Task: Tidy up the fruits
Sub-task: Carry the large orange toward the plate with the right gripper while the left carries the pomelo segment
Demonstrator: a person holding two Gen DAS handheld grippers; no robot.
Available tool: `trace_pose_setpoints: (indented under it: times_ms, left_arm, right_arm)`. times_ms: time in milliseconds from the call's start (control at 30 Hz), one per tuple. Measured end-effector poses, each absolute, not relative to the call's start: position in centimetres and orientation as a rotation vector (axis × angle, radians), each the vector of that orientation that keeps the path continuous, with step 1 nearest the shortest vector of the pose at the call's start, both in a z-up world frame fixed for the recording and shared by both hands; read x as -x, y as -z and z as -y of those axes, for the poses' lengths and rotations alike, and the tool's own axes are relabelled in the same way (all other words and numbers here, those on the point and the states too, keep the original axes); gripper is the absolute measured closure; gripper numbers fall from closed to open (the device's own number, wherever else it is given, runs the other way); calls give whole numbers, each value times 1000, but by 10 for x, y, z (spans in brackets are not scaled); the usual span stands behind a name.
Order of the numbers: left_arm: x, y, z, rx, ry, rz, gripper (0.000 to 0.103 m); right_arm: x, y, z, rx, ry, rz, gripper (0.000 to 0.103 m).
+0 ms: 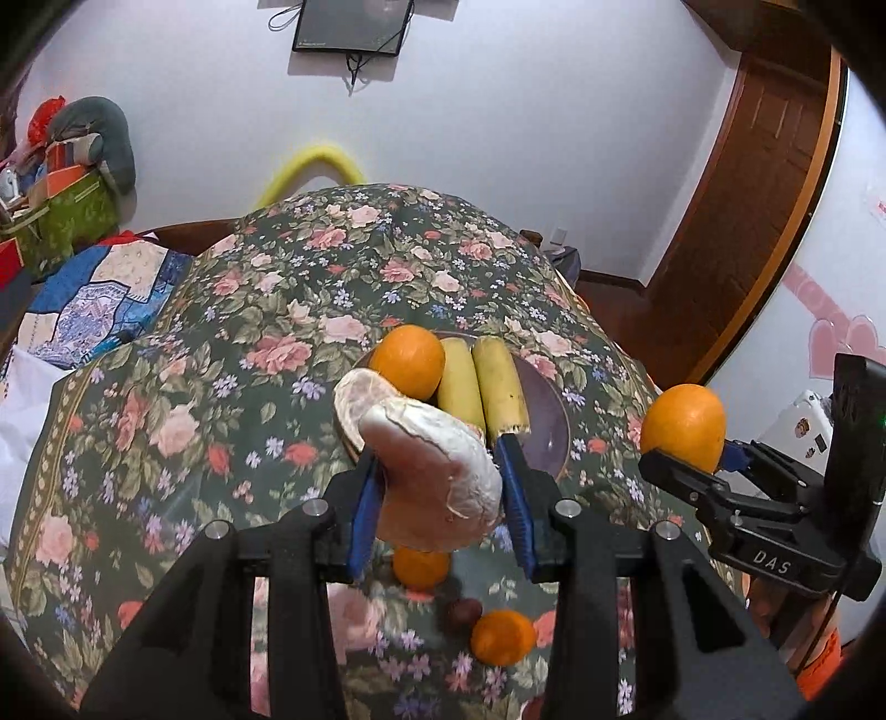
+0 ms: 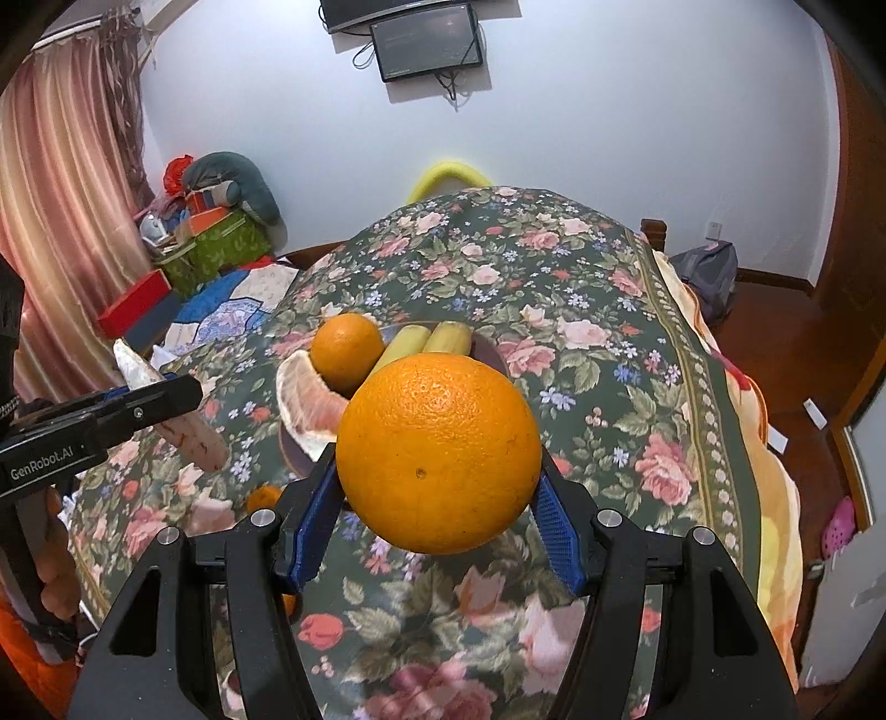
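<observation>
The plate [image 2: 495, 346] sits on the floral bedspread [image 2: 581, 288] about mid-bed, carrying an orange [image 2: 346, 349], two bananas [image 1: 482, 382] side by side and a peeled pomelo wedge [image 2: 302, 399] at its near left rim. The left tool [image 1: 443, 476] grips a second pomelo wedge [image 1: 437, 476] between its blue pads, held in the air just on the near side of the plate. The right tool [image 2: 437, 498] clamps a big orange [image 2: 437, 454] between its pads, also off the bed, to the right of the plate in the left view. Under the left tool, nearer the bed's near edge, lie two small oranges [image 1: 421, 567] [image 1: 503, 637] with a dark round fruit [image 1: 464, 612] between them. Beyond the bed's far edge a screen [image 2: 426, 41] hangs on the white wall, and boxes [image 2: 221, 238] are piled at the far left
</observation>
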State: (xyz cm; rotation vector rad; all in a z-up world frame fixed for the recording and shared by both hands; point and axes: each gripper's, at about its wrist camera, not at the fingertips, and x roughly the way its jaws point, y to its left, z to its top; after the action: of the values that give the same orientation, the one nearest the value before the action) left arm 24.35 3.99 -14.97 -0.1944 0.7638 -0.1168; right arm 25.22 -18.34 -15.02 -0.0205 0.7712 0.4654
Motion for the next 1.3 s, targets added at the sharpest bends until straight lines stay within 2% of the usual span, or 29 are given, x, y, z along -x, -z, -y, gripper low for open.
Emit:
trace_pose_setpoints:
  times_ms: [967,1300]
  left_arm:
    - [-355,182,-16,154,134,-843,65]
    - [-368,193,-13,161,131,-860,65]
  right_arm:
    - [-347,192,164,49,-476,-864,42]
    - [-358,205,168,14,-509,-907,41]
